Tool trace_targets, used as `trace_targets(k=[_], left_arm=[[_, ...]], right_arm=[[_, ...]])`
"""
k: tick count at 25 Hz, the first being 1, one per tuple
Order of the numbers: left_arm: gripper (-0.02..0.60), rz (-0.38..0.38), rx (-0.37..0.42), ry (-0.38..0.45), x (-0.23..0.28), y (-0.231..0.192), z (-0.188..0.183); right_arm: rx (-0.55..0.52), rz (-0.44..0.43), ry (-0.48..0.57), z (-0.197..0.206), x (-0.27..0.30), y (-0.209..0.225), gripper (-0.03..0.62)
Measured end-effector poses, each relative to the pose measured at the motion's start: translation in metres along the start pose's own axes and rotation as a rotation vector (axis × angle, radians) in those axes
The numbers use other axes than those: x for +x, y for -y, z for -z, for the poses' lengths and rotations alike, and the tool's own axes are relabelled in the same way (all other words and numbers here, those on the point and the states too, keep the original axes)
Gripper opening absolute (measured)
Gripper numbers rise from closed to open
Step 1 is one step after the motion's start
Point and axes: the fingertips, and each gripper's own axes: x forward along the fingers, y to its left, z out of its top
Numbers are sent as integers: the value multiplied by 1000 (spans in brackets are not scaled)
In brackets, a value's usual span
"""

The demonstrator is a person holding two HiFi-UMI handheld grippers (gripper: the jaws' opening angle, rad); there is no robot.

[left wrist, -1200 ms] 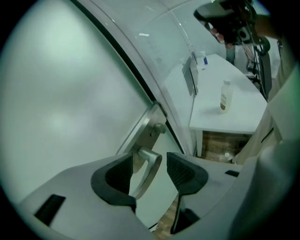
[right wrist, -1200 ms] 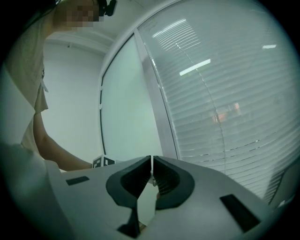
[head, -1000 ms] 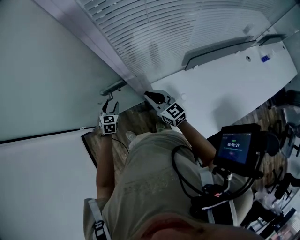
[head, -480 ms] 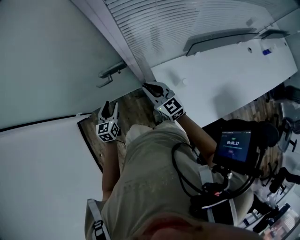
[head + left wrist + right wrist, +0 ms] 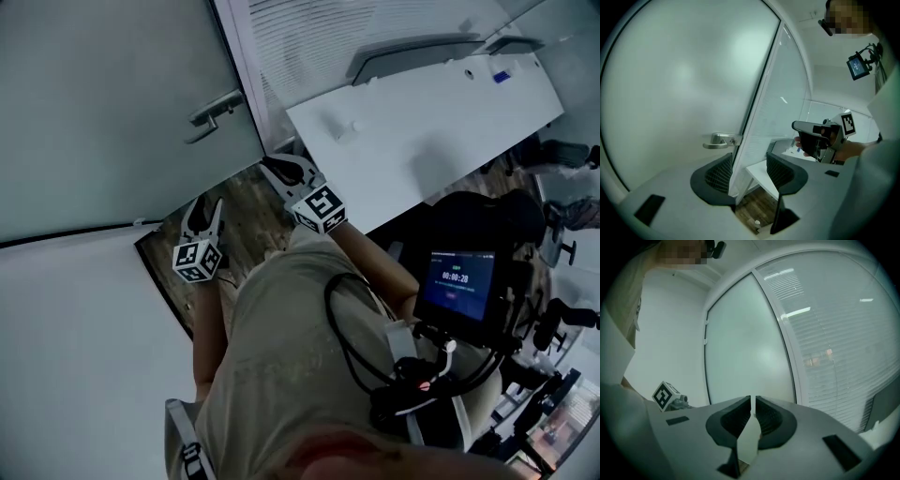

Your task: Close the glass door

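**At the frosted glass door, both grippers empty**

Standing on a wooden floor (image 5: 239, 220) before one frosted glass door (image 5: 112, 103), upright with its long axis vertical, apparently set flush against a white frame post (image 5: 246, 84). Showing a single lever handle (image 5: 717, 140), lying level near the latch edge with its free end pointing away from the post. Hemmed in on the right by a glass partition with blinds (image 5: 309, 37) and one white surface (image 5: 422, 131) that juts in just beside the doorway. Holding the left gripper (image 5: 204, 211) low in front of the door, jaws released and wide apart, nothing between them, clear of the handle. Holding the right gripper (image 5: 284, 169) near the foot of the post, jaws clenched to a thin slit on nothing. Carrying one lit screen (image 5: 457, 281) on a rig at the right side.
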Motion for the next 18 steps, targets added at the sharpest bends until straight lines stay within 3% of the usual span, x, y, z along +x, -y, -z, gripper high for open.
trace_targets(k=[7,14,18], left_arm=[[229,33,17,-19,9,1,1],[229,40,2,-24,-127,15,84],[229,47,9,-52,-117,19,94]], right_arm=[[11,24,9,-5,1,8,18],[19,24,-5,45,-65,-120,21],[29,27,0,44,-78,-113,32]])
